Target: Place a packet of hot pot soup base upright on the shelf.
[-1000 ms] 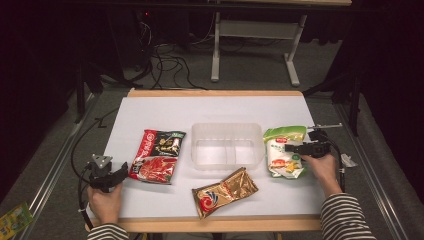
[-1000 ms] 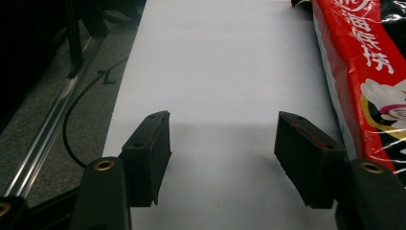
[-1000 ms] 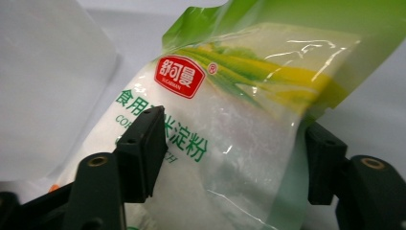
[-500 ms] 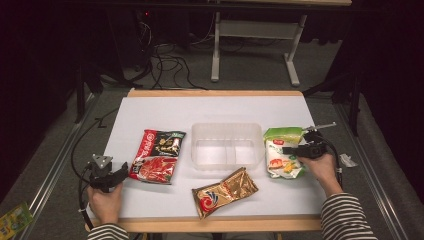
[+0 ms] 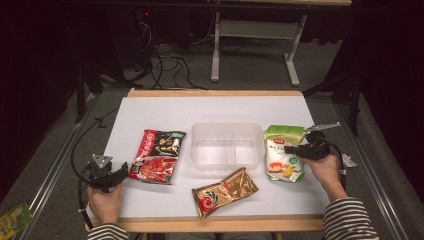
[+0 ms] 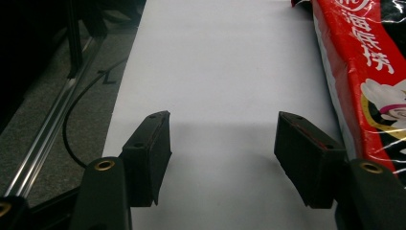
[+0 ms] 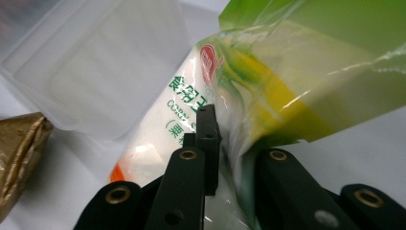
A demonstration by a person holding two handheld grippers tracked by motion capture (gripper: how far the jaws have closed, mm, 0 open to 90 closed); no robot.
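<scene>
Right gripper (image 7: 225, 158), jaws just closing, pinches edge of green-and-white corn starch bag (image 5: 284, 152) beside clear plastic container (image 5: 227, 145) on white table (image 5: 210, 107). Left gripper (image 6: 222, 153) idle, jaws wide, empty, near red-and-black hotpot packet (image 5: 159, 156). Risk: slick film slips from thin pinch; sagging bag catches container rim.

Right gripper view: green-and-white bag (image 7: 268, 91) cut off at the top and right edges; its lower part is hidden behind the black fingers (image 7: 207, 143), so the pinched spot can't be seen. Clear plastic tray (image 7: 91, 72) cropped at top left. Gold packet (image 7: 19, 148) mostly outside the left edge. Left gripper view: red-and-black packet (image 6: 368, 72) runs off the right edge. High view: print on all packets too small to read; yellow-green item (image 5: 14, 220) on the floor cut off at the bottom-left corner.
</scene>
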